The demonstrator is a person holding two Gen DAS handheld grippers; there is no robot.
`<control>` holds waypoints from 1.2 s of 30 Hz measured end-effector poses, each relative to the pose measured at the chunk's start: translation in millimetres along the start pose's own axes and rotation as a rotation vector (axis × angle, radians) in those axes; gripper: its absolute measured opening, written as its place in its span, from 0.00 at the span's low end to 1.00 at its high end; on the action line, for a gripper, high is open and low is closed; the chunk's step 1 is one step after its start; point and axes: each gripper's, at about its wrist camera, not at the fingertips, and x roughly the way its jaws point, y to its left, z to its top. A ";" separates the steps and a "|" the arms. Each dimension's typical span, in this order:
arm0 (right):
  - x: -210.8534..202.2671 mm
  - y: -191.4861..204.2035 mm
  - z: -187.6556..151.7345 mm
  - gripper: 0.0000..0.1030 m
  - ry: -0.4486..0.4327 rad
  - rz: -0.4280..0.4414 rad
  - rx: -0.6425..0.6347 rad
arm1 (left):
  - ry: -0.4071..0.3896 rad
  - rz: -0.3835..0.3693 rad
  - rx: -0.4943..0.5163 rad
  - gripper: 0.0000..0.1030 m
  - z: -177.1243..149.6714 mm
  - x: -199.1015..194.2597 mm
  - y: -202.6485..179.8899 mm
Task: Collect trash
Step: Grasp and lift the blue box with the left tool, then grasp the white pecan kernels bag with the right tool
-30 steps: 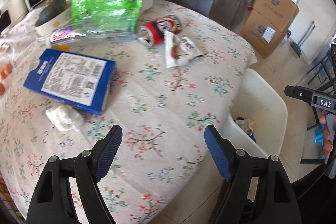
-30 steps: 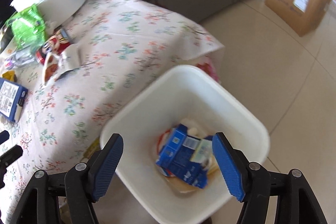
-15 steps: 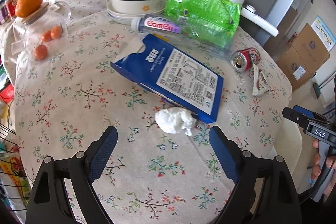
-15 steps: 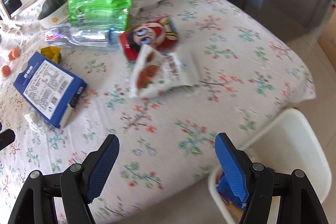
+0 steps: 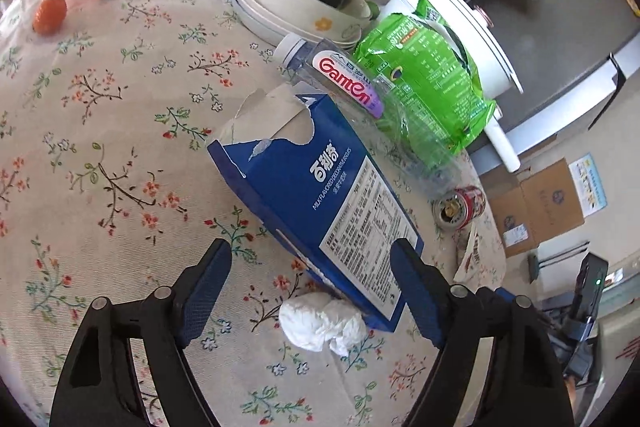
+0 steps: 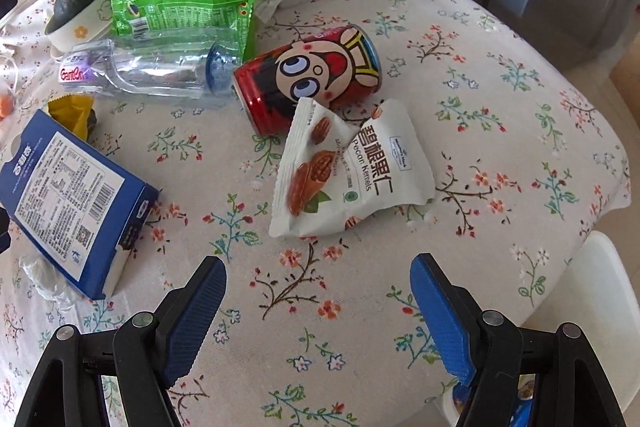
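- Now the trash lies over the flowered table (image 6: 500, 75): a blue box (image 5: 336, 211) with a torn far end, a white paper ball (image 5: 320, 321) touching its near end, a clear bottle (image 5: 360, 95), a green bag (image 5: 424, 79), a red can (image 6: 308, 75) on its side and a white nut packet (image 6: 348, 171) just near the can.
- The white bin (image 6: 596, 311) stands at the right edge of the table, low in the right wrist view.
- The left gripper (image 5: 310, 291) hangs over the near end of the box and the paper ball; its jaws stand wide and have just been closing a little, and they press on nothing.
- The right gripper (image 6: 318, 301) hangs near the nut packet, jaws wide apart, nothing between them.
- Risk, as I judge: the left jaws could catch box and paper ball together, and the ball may fall out on the way to the bin, because it is soft and only half under the box.
- Also the packet is thin and flat, so the right pads may slide over it; a push can roll the can, which leans on it.
- Compared with one second ago, both grippers have left the bin side and come over the table; the left one has rolled, and the box and ball are now close under it.
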 end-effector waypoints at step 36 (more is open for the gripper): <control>51.9 -10.0 35.0 0.42 0.056 0.015 0.058 | -0.114 -0.071 0.165 0.23 -13.1 -79.8 -63.5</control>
